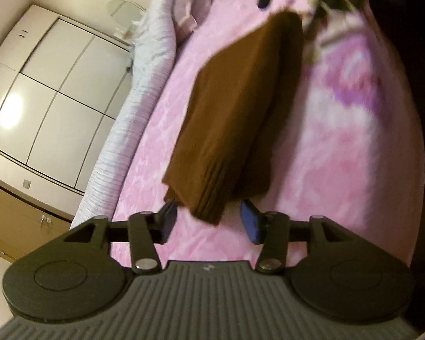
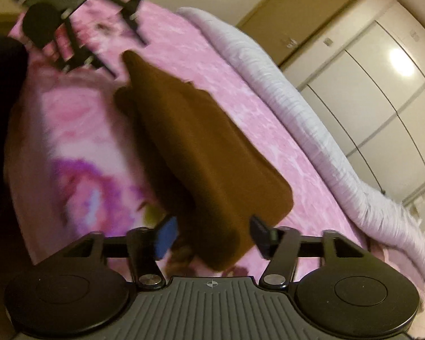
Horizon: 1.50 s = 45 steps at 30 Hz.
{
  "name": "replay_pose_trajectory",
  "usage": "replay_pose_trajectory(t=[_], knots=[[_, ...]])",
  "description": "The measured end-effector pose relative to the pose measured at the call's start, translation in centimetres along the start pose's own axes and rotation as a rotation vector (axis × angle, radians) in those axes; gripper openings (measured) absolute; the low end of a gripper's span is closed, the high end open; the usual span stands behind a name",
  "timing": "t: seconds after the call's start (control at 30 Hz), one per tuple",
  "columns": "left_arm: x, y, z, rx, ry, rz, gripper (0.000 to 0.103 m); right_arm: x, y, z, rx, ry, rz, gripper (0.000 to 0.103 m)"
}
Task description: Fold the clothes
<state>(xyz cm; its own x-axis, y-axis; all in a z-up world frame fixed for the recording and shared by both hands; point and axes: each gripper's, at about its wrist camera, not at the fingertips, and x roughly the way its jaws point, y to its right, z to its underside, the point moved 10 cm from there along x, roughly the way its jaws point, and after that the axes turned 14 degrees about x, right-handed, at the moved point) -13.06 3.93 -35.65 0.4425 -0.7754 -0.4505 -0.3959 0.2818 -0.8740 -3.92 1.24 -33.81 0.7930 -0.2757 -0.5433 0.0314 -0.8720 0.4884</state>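
A brown garment, folded into a long thick strip, lies on the pink flowered blanket. One end of it reaches between the blue pads of my left gripper, which stands open with a gap on each side of the cloth. In the right wrist view the garment's other end lies between the pads of my right gripper, also open and not pressing on it. Each view shows the opposite gripper only as a dark blur beyond the far end of the strip.
A long rolled white-lilac quilt runs along the bed's far side. Lilac bedding is piled at one end of it. Behind stand a white wardrobe and a brown door. Pink blanket surrounds the garment.
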Motion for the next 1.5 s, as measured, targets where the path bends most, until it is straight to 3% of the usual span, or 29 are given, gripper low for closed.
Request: replay_pose_trajectory(t=[0.2,0.3,0.33,0.43,0.5,0.53,0.63,0.67,0.87,0.93,1.03,1.1,1.2,1.23,1.27,1.4,1.5], knots=[[-0.1,2.2,-2.7,0.101,0.051,-0.027,0.078,2.6,-1.0,0.6,-0.176,-0.025,0.050,0.065],[0.6,2.3,-3.6,0.117,0.066,-0.042,0.086,3.4,0.0,-0.4,-0.136,-0.036,0.014,0.028],[0.9,2.0,-3.6,0.113,0.058,-0.051,0.093,3.3,0.6,-1.1,-0.094,-0.034,-0.003,0.026],[1.8,1.1,-3.0,0.143,0.017,-0.109,0.092,2.5,3.0,-3.0,0.048,-0.030,-0.061,0.024],[2.8,0.6,-3.2,0.185,0.009,-0.114,0.088,1.8,4.7,-4.3,0.149,-0.027,-0.101,0.023],[3.2,0.4,-3.3,0.195,0.002,-0.113,0.082,1.6,5.4,-4.7,0.184,-0.030,-0.118,0.023],[4.2,-0.4,-3.1,0.205,-0.021,-0.082,0.030,1.0,6.2,-5.3,0.224,-0.052,-0.148,0.023],[4.0,-0.8,-2.7,0.183,-0.020,-0.052,0.028,0.5,5.5,-5.1,0.184,-0.059,-0.146,0.023],[1.9,0.4,-1.2,0.153,-0.006,0.087,0.025,-0.7,0.0,-1.3,-0.007,-0.086,-0.123,0.031],[1.7,0.7,-1.0,0.115,-0.008,0.109,0.025,-0.9,-1.6,-0.6,-0.060,-0.055,-0.063,0.046],[1.4,-1.3,-1.3,-0.030,0.008,0.139,0.024,-1.5,-3.5,-0.7,-0.128,-0.010,-0.017,0.057],[1.3,-3.7,-1.5,-0.108,0.034,0.143,0.024,-0.6,-3.8,-0.7,-0.172,0.011,0.015,0.059],[0.9,-6.0,-1.8,-0.110,0.049,0.131,0.024,1.0,-3.4,-1.0,-0.247,0.024,0.092,0.057],[1.1,-6.3,-2.0,-0.091,0.048,0.123,0.024,1.3,-2.7,-1.0,-0.249,0.026,0.107,0.038],[0.9,-6.1,-2.0,-0.061,0.046,0.116,0.024,1.5,-1.9,-1.2,-0.226,0.019,0.101,0.030],[-0.5,-3.0,-2.2,0.040,0.049,0.112,0.024,-0.8,0.2,-1.9,-0.221,0.061,0.127,0.028],[-0.8,1.6,-2.5,0.057,0.047,0.161,0.024,-1.4,-0.9,0.7,-0.213,-0.009,0.069,0.028]])
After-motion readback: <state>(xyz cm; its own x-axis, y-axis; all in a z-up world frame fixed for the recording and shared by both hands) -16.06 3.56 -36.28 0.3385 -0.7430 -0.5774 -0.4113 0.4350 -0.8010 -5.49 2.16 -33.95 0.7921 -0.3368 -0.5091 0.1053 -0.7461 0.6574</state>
